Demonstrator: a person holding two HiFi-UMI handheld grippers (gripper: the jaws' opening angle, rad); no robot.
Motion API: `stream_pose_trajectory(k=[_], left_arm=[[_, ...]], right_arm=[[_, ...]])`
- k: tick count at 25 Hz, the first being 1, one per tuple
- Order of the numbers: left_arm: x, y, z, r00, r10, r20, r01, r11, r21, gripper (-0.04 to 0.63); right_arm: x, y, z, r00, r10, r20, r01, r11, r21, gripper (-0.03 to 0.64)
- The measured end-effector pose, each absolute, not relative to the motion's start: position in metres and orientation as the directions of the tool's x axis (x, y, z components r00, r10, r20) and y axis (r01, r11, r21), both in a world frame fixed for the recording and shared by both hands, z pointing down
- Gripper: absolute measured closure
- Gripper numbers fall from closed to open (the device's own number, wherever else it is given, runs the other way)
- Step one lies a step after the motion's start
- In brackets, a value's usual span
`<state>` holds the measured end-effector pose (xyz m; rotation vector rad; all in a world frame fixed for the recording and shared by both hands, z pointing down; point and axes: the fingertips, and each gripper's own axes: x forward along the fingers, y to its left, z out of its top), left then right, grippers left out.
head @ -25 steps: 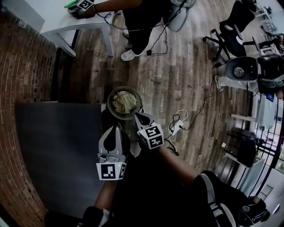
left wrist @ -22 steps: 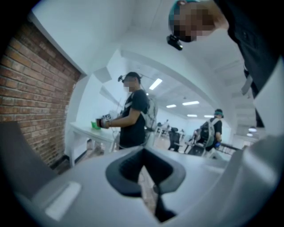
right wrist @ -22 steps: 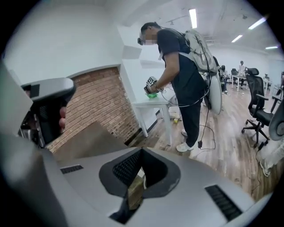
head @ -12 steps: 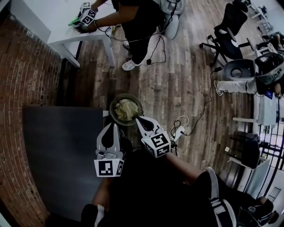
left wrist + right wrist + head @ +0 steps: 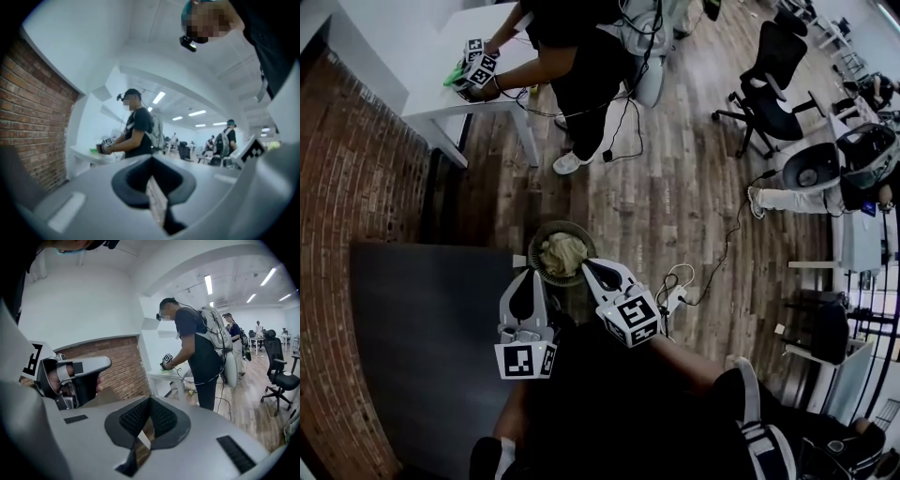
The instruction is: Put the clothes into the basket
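A round dark basket (image 5: 535, 246) stands on the wooden floor just past the dark table, with cream-coloured clothes (image 5: 563, 251) piled inside it. My left gripper (image 5: 526, 279) hangs above and just left of the basket; its jaws are shut with nothing in them. My right gripper (image 5: 590, 269) is at the basket's right rim, higher than it, also shut and empty. In the left gripper view the gripper (image 5: 152, 163) points level across the room. The right gripper (image 5: 149, 403) points slightly downward in its own view. Neither gripper view shows the basket.
A dark table (image 5: 422, 328) lies to the left against a brick wall (image 5: 347, 187). Another person works with grippers at a white table (image 5: 441, 66) beyond. Cables and a power strip (image 5: 677, 277) lie right of the basket. Office chairs (image 5: 769, 84) stand further right.
Both grippers have risen away from the basket, the right one more than the left. The clothes stay in the basket. Both stay shut.
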<state>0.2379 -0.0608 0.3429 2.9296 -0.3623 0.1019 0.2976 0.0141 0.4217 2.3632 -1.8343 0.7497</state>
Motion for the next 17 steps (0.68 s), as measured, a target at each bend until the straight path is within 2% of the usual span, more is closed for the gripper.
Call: stream_pose_trajectory(k=[17], left_arm=[[0.235, -0.073, 0.335, 0.959, -0.275, 0.076, -0.283, -0.946, 0.159, 0.591]], right_arm=[[0.305, 0.000, 0.406, 0.170, -0.916, 0.364, -0.932, -0.270, -0.243, 0.612]])
